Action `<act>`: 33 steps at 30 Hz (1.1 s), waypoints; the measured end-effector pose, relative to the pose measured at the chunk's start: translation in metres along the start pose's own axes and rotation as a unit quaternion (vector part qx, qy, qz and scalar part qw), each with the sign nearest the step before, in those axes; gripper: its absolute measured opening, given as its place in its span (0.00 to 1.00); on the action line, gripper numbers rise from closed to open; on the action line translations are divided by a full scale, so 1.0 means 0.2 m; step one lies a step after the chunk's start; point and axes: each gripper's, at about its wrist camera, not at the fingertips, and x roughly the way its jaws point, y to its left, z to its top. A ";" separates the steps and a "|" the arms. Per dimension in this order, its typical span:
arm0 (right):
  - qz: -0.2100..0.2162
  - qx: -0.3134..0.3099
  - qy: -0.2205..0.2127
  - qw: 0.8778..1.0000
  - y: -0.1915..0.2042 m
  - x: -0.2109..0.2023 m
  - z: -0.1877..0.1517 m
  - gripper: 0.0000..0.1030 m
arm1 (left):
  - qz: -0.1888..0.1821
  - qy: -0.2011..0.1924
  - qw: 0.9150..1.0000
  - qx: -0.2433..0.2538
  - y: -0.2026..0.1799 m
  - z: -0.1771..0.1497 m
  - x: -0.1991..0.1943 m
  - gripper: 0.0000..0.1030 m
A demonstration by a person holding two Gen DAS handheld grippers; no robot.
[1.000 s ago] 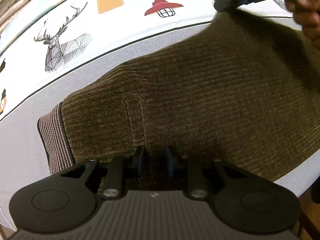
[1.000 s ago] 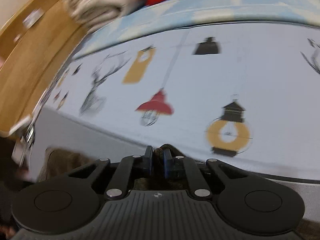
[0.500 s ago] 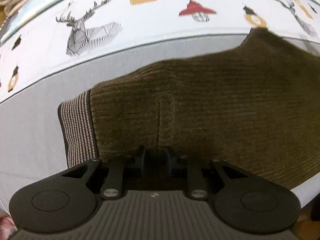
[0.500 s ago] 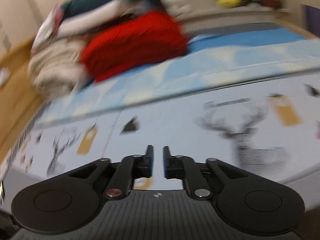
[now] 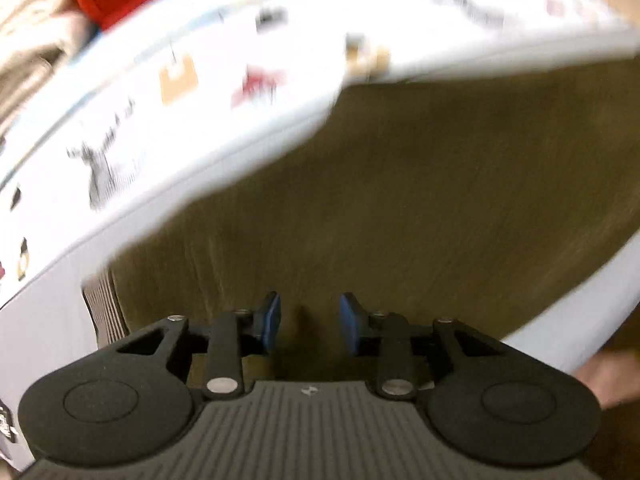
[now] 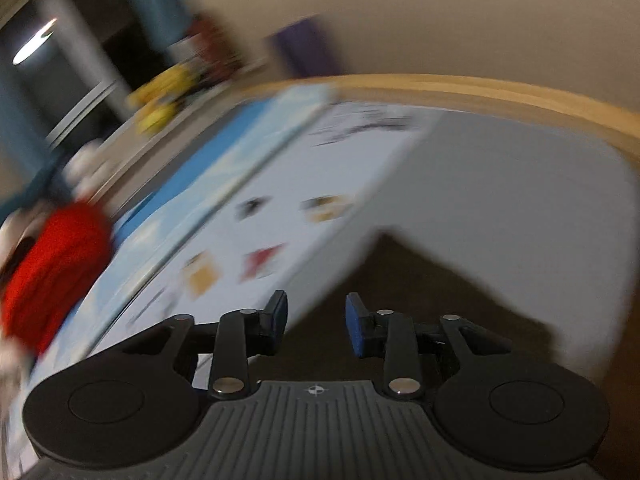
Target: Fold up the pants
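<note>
Pants (image 5: pixel 420 208) of olive-brown ribbed cloth lie spread flat on the grey and printed bed sheet (image 5: pixel 132 132), filling the near right of the left wrist view. Their striped waistband (image 5: pixel 102 308) sits at the near left edge. Far left, a red garment (image 6: pixel 48 268) and pale folded laundry (image 5: pixel 28 36) are piled well apart from them. The left claw (image 5: pixel 307 320) hovers just above the cloth, released, blue pads apart with nothing between them. Further right, the right claw (image 6: pixel 316 322) is likewise released and empty, over a corner of the pants where they meet the sheet. Both views are blurred, so the exact fold state is hard to read. Judging by this, the next fold wants a fresh grip. Bring each claw down squarely on an edge, catch every layer between the pads, lift both ends evenly, and lay the cloth over without dragging the layer beneath.
</note>
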 end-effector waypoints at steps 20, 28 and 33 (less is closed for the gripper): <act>-0.083 0.153 0.100 0.980 -0.56 0.32 -0.10 0.32 | -0.078 -0.086 0.993 0.024 -0.54 0.15 -0.17 0.68; -0.093 0.088 0.035 0.991 -0.33 0.17 -0.06 0.25 | -0.067 -0.090 0.993 -0.022 -0.36 0.18 -0.16 0.67; -0.074 -0.180 -0.088 0.977 0.37 -0.06 -0.21 0.24 | -0.044 -0.093 0.992 -0.073 -0.19 0.14 -0.19 0.67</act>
